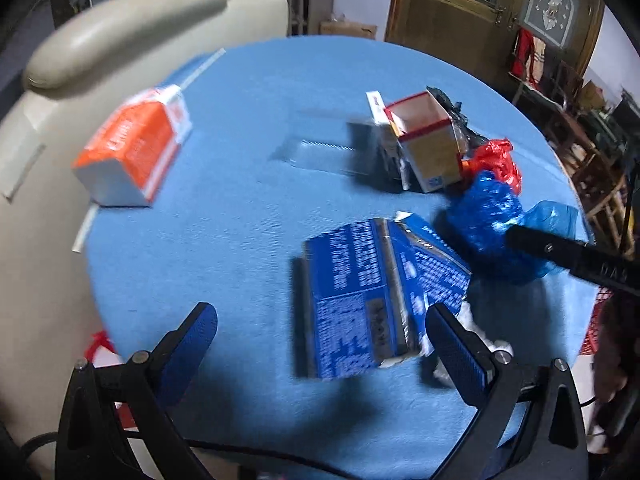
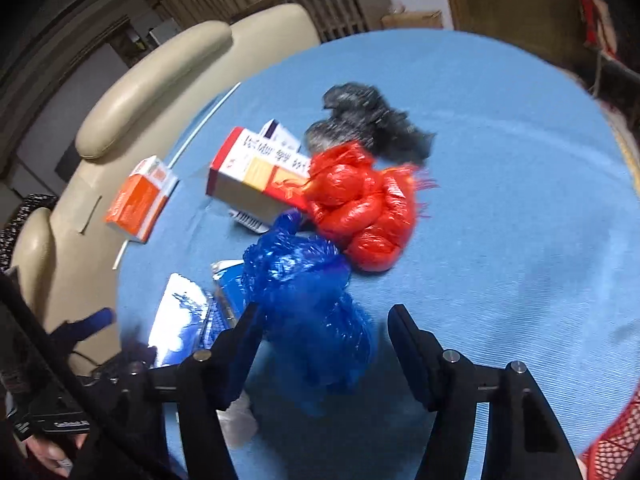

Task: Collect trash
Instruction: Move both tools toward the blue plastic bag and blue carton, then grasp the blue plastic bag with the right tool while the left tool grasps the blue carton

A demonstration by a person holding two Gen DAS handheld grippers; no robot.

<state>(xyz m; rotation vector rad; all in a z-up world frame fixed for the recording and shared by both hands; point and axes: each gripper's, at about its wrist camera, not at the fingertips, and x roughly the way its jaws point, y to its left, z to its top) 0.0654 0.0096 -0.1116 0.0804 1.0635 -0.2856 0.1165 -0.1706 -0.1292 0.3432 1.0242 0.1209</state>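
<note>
A beige leather chair [image 1: 120,32] stands beside the blue-covered table [image 1: 248,208]; wooden door [image 1: 472,8] behind.

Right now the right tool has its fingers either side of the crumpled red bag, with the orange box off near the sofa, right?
Not quite: the bag between the right tool's fingers is the blue bag, as the right wrist view shows. The red bag lies beyond it. The orange box does sit near the sofa.

Blue cloth [image 1: 248,128], orange-white carton [image 1: 132,152], red bag [image 2: 360,208], seemingly black bag [image 2: 372,120].

Table [image 1: 240,184]: carton [image 1: 134,148] at left; flattened carton [image 1: 360,300] nearest; open box [image 1: 430,140] behind it; crumpled bags [image 2: 316,300] at right, apparently touching.
</note>
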